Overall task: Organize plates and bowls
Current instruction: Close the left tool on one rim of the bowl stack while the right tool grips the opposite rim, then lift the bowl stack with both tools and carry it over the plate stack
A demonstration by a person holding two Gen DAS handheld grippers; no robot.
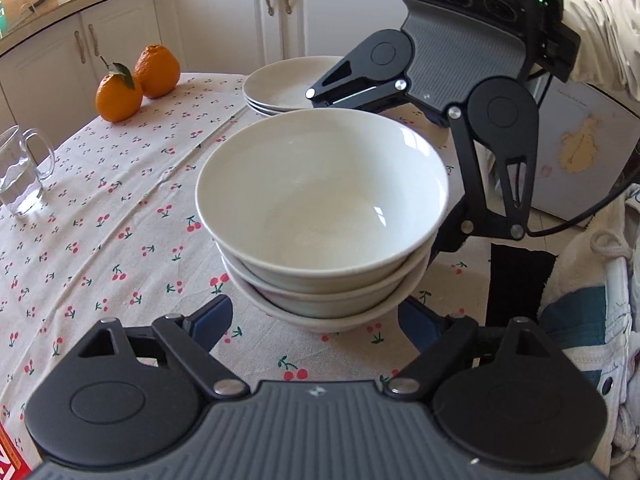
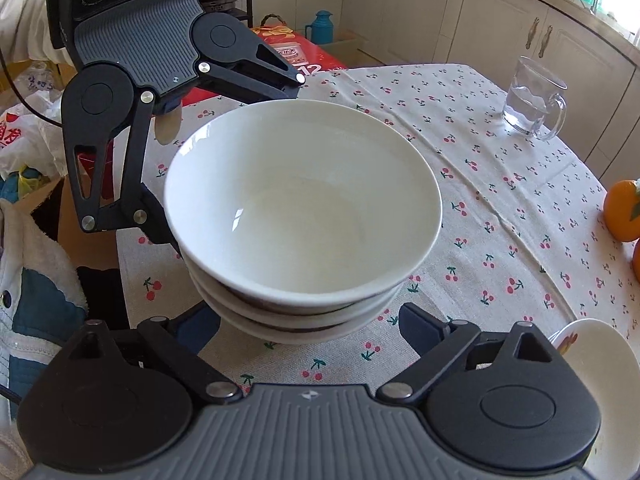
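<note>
A stack of three white bowls [image 1: 322, 204] stands on the cherry-print tablecloth [image 1: 100, 240]; it also shows in the right wrist view [image 2: 300, 208]. My left gripper [image 1: 316, 324] is open, its blue-padded fingers on either side of the stack's base, not touching it. My right gripper [image 2: 310, 330] is open the same way on the opposite side of the stack. Each gripper is seen from the other's view, the right one [image 1: 472, 92] and the left one [image 2: 140, 80], both behind the bowls. A stack of white plates [image 1: 280, 86] sits behind the bowls.
Two oranges [image 1: 136, 80] and a glass mug of water [image 1: 20, 172] stand on the table's left; the mug also shows in the right wrist view [image 2: 534, 98]. A plate edge [image 2: 596, 360] is at lower right. The table edge is near a red box [image 2: 304, 56].
</note>
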